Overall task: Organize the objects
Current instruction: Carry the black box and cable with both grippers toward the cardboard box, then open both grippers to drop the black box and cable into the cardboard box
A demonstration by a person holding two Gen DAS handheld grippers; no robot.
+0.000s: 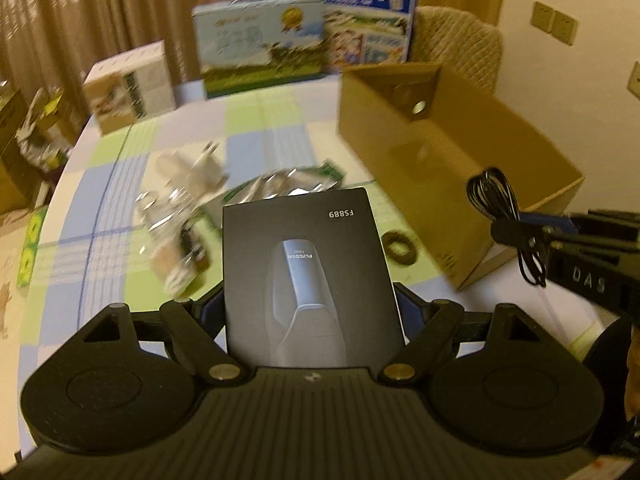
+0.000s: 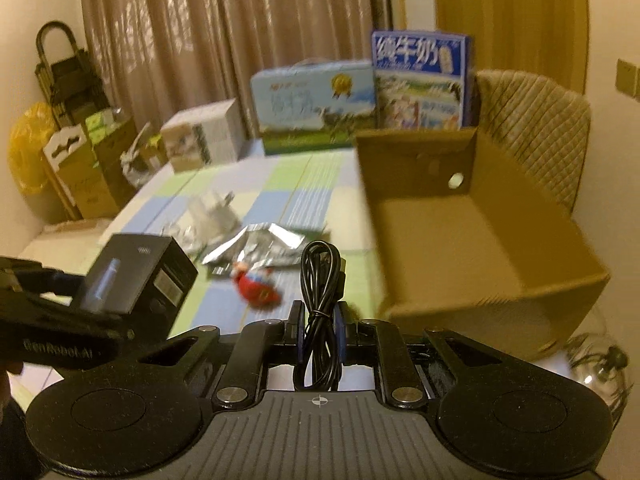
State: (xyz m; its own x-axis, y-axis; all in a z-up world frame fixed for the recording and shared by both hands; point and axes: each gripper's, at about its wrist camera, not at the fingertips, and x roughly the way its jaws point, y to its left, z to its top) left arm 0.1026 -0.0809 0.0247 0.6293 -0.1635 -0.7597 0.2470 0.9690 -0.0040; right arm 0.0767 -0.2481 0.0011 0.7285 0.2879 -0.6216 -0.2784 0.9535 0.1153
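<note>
Both Grippers Loaded Above Tabletop

The left gripper (image 1: 312, 300) fingers clamp a black rectangular product box (image 1: 310, 276). The right gripper (image 2: 319, 330) fingers clamp a coiled black cable (image 2: 320, 300). Both are held above the checked tabletop (image 1: 248, 128), left of the open brown cardboard box (image 2: 480, 240).

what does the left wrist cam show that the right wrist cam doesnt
Only the left wrist view shows the dark ring lying on the tablecloth and the black box's printed front. Only the right wrist view shows the red toy, the yellow bag and the box's label end. Both show the left gripper clamping the black box, the right gripper clamping the coiled black cable, the open cardboard box, foil packets and milk cartons.
</note>
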